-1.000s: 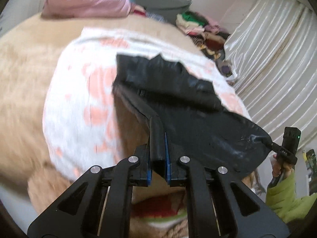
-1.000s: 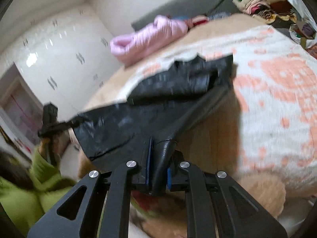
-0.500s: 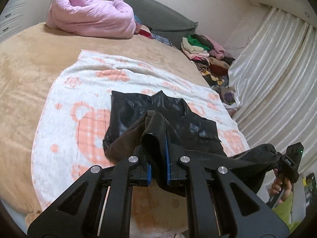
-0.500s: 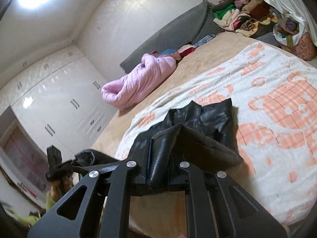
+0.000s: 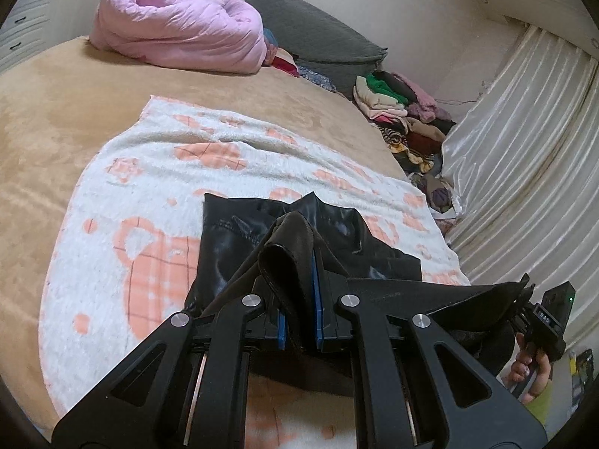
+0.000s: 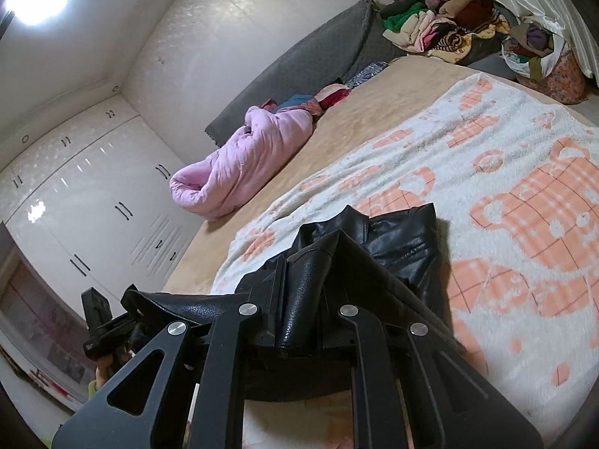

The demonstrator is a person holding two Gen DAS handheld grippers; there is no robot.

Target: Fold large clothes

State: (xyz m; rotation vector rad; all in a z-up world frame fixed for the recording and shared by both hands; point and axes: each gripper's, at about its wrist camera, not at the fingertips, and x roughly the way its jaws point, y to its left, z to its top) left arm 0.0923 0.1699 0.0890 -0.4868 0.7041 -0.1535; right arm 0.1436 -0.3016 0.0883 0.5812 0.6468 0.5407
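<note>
Black leather garment (image 5: 239, 239): your left gripper (image 5: 299, 310) pinches one corner tight, right gripper (image 6: 303, 299) pinches other. Near half lifted; far half flat on peach-and-white blanket (image 5: 157, 172). Fold half done. You still lay it over, press flat. Beyond blanket: pink quilt (image 5: 179, 33).

Beyond the black leather garment (image 5: 262, 232) I saw open white-and-orange blanket (image 5: 157, 172) to pass over. Past that blanket, the pink quilt (image 5: 176, 33) blocked the headboard end; a clothes pile (image 5: 397, 112) crowded its curtain side.
</note>
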